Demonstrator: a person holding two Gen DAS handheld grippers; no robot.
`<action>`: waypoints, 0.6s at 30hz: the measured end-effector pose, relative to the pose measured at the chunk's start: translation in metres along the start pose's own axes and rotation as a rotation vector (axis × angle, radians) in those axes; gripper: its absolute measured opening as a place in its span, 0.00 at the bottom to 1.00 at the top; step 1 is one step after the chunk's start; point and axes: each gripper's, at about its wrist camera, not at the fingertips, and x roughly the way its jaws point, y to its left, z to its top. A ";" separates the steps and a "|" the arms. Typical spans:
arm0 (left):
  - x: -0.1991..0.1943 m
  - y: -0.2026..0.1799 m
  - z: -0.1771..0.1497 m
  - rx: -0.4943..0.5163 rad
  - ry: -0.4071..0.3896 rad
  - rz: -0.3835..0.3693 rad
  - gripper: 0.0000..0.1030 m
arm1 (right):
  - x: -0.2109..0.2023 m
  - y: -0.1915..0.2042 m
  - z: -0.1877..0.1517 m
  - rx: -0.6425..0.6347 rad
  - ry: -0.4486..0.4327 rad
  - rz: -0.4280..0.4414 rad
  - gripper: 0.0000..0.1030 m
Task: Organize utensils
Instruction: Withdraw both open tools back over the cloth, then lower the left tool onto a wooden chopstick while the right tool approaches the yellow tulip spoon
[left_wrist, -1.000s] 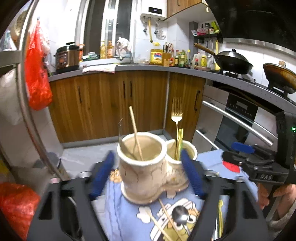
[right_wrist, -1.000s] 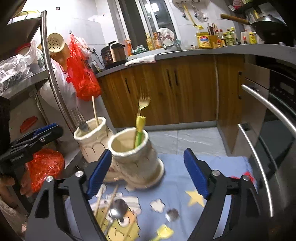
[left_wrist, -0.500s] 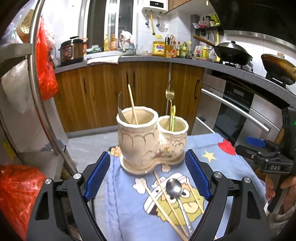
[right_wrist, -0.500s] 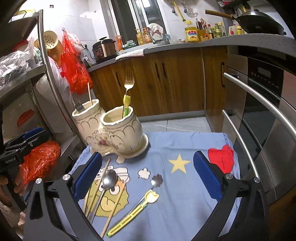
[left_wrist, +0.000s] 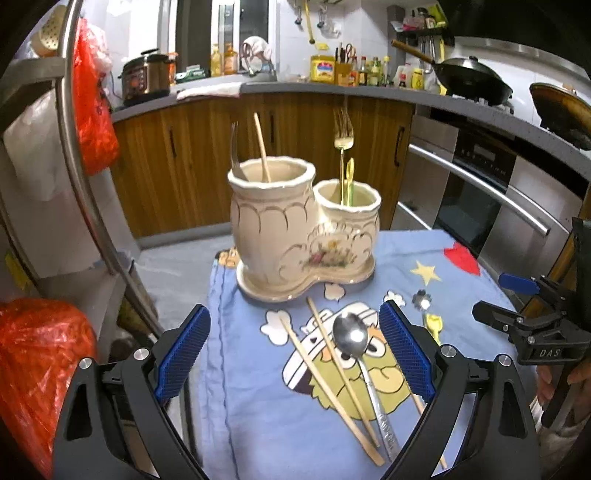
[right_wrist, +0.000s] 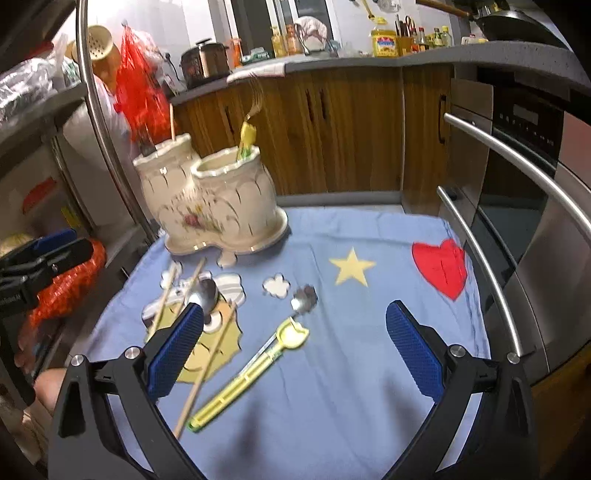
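Observation:
A cream ceramic two-cup utensil holder (left_wrist: 295, 236) (right_wrist: 210, 210) stands at the far edge of a blue cartoon cloth (left_wrist: 266, 406) (right_wrist: 354, 354). Its taller cup holds a fork and a chopstick (left_wrist: 261, 147); its shorter cup holds a gold fork (left_wrist: 342, 147) and a yellow-green utensil. On the cloth lie wooden chopsticks (left_wrist: 325, 384) (right_wrist: 205, 373), a steel spoon (left_wrist: 351, 336) (right_wrist: 207, 291), a yellow-green handled spoon (right_wrist: 251, 373) and a small flower-shaped spoon (right_wrist: 304, 297). My left gripper (left_wrist: 295, 358) is open and empty above the chopsticks. My right gripper (right_wrist: 293, 354) is open and empty above the yellow-green spoon.
Wooden kitchen cabinets (left_wrist: 295, 147) and a steel oven with bar handles (right_wrist: 517, 221) lie behind and to the right. A metal rack post (left_wrist: 85, 147) and red plastic bags (left_wrist: 37, 369) stand at the left.
Both grippers have pulled back and up from the utensil holder, so the loose utensils on the cloth now lie between their fingers. Both stay open.

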 end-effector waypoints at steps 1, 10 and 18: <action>0.003 0.000 -0.003 0.000 0.009 0.000 0.90 | 0.003 0.000 -0.003 0.001 0.012 -0.004 0.95; 0.025 -0.001 -0.023 0.007 0.086 0.016 0.90 | 0.023 0.001 -0.015 -0.008 0.077 -0.084 0.95; 0.043 0.005 -0.033 -0.015 0.141 0.017 0.90 | 0.033 -0.002 -0.017 -0.003 0.100 -0.094 0.95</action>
